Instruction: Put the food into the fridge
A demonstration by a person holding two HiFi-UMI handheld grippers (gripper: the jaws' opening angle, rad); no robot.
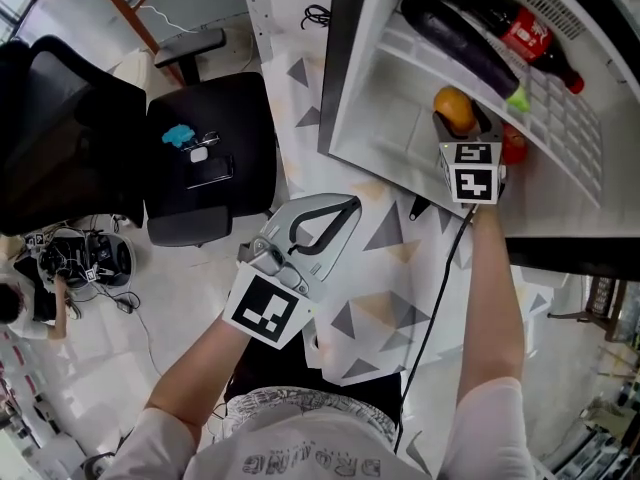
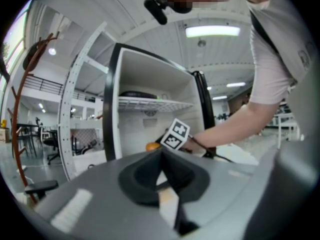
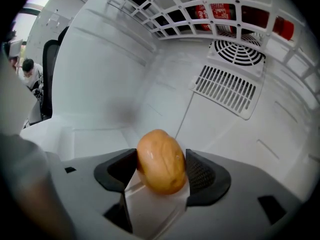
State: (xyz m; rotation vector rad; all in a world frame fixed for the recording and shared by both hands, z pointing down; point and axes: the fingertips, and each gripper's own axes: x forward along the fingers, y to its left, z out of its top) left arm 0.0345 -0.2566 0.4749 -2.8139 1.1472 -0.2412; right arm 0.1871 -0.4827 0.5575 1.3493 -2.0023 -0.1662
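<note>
My right gripper [image 1: 462, 120] is inside the open white fridge [image 1: 400, 138], below the wire shelf [image 1: 560, 108], and is shut on an orange-brown rounded food [image 1: 455, 108]. The right gripper view shows that food [image 3: 161, 159] pinched between both black pads [image 3: 200, 173], above the fridge's white floor. A dark eggplant [image 1: 462, 40] and a cola bottle [image 1: 525, 30] lie on the shelf. Something red [image 1: 514, 144] sits beside the gripper. My left gripper [image 1: 347, 206] is shut with nothing in it, held over the patterned floor outside the fridge. In the left gripper view its jaws [image 2: 161, 163] meet, facing the fridge [image 2: 135, 129].
A black office chair [image 1: 215, 118] with a blue item [image 1: 179, 135] and a phone [image 1: 210, 172] stands left of the fridge. A cable [image 1: 440, 288] runs along the right arm. A white mat with grey triangles [image 1: 390, 298] covers the floor. Another person [image 1: 25, 303] sits at far left.
</note>
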